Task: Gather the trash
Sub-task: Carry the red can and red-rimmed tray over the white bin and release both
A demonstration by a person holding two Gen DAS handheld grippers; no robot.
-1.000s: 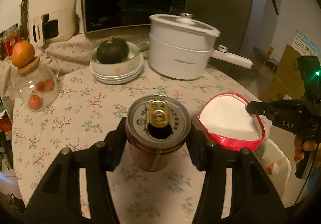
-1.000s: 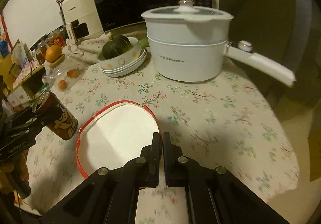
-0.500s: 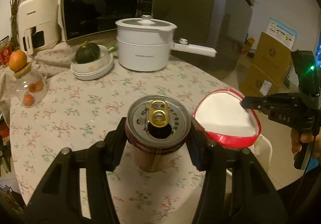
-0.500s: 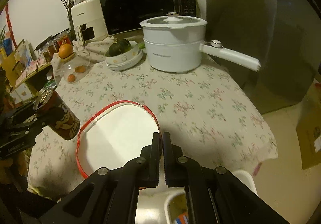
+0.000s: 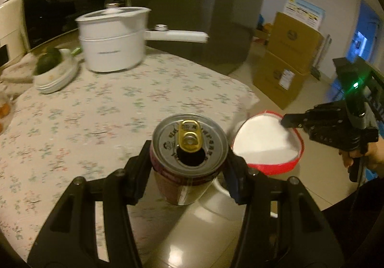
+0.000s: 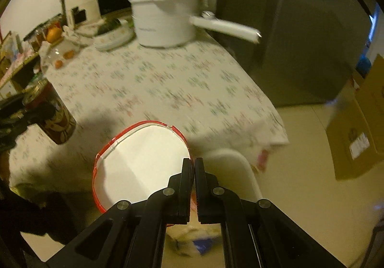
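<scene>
My left gripper (image 5: 189,160) is shut on an opened red drink can (image 5: 189,145), held upright past the table's near edge. The can also shows in the right wrist view (image 6: 54,115). My right gripper (image 6: 193,167) is shut on the rim of an empty red paper bowl (image 6: 141,160) with a white inside, held in the air off the table's edge. The bowl shows in the left wrist view (image 5: 266,145), pinched by the right gripper (image 5: 286,121). A white trash bin (image 6: 230,169) stands on the floor below both, with rubbish inside (image 6: 194,241).
A table with a flowered cloth (image 5: 96,109) holds a white lidded pot with a long handle (image 5: 112,40), stacked bowls with a green squash (image 5: 50,66), a microwave (image 5: 72,11) and a jar with oranges (image 6: 57,52). Cardboard boxes (image 5: 288,56) stand on the floor at right.
Both grippers have drawn back from over the table to beyond its edge, carrying the can and the bowl. The trash bin has come into view beneath them.
</scene>
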